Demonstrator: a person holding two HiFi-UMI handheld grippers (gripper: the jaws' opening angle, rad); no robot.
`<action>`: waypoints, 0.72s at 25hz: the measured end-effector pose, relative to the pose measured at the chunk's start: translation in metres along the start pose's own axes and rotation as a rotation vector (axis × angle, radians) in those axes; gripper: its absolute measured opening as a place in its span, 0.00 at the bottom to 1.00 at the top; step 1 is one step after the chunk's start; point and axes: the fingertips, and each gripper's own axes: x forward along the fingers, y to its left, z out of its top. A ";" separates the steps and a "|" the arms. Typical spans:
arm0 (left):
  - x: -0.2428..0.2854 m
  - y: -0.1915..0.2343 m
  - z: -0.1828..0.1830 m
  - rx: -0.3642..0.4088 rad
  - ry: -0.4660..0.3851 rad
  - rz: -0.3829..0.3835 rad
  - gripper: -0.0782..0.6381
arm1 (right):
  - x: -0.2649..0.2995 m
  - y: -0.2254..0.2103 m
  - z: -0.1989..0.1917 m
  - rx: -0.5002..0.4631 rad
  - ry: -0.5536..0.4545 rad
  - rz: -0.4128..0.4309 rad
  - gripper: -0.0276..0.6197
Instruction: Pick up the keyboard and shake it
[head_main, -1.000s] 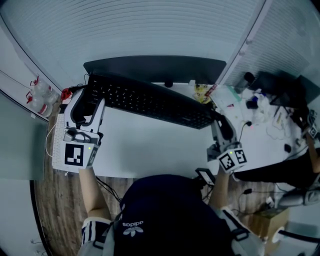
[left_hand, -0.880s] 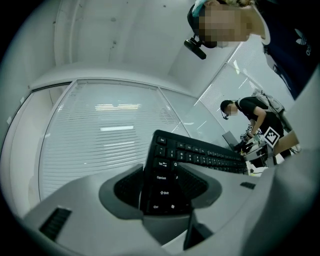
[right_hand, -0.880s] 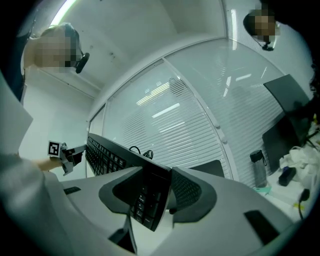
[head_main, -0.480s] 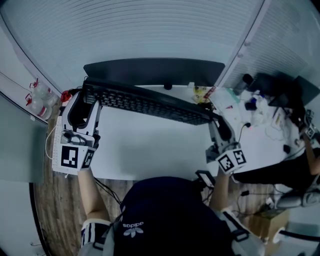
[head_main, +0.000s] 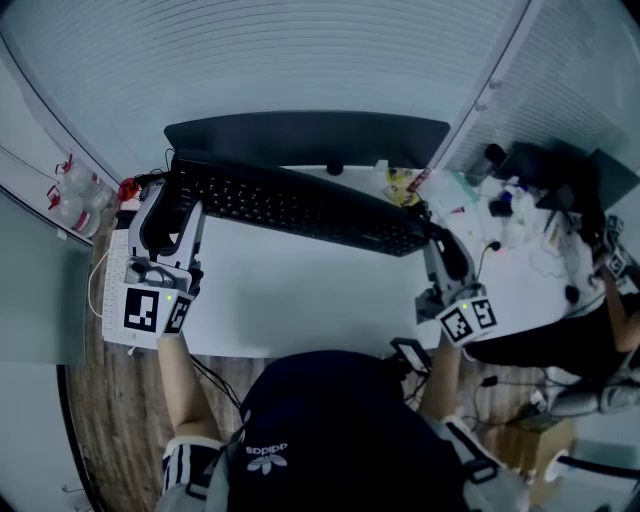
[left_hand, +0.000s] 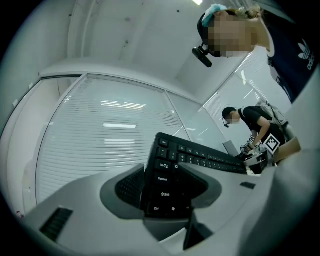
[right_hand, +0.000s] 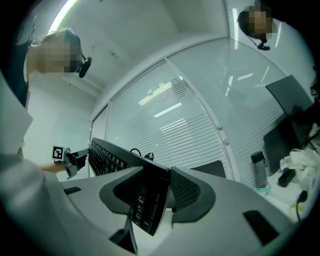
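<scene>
A long black keyboard (head_main: 300, 205) hangs above the white desk (head_main: 300, 300), held at both ends with its keys facing up. My left gripper (head_main: 172, 205) is shut on its left end. In the left gripper view the dark pads clamp the Ctrl and Shift corner of the keyboard (left_hand: 170, 182), with the left gripper (left_hand: 167, 190) around it. My right gripper (head_main: 436, 245) is shut on the right end. The right gripper view shows the keyboard (right_hand: 102, 155) edge-on between the pads of the right gripper (right_hand: 155, 195).
A dark monitor (head_main: 310, 135) stands just behind the keyboard. Plastic bottles (head_main: 75, 195) sit at the far left. The desk to the right carries clutter (head_main: 520, 210), and another person (head_main: 620, 300) sits there. A phone (head_main: 410, 352) lies at the desk's front edge.
The keyboard rocked: half a second ago its left end was turned more edge-on and sat higher, and now its keys face up again. The left gripper rolled with it; the right gripper stayed put.
</scene>
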 end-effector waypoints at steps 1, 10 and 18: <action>0.000 0.001 0.000 0.001 -0.002 0.000 0.40 | 0.001 -0.001 -0.001 0.004 0.000 0.001 0.30; -0.001 0.003 0.003 -0.001 -0.012 0.009 0.40 | 0.002 0.003 -0.002 -0.021 0.027 0.015 0.27; -0.004 0.004 0.011 0.004 -0.031 0.011 0.40 | 0.003 0.007 0.003 -0.013 0.010 0.020 0.27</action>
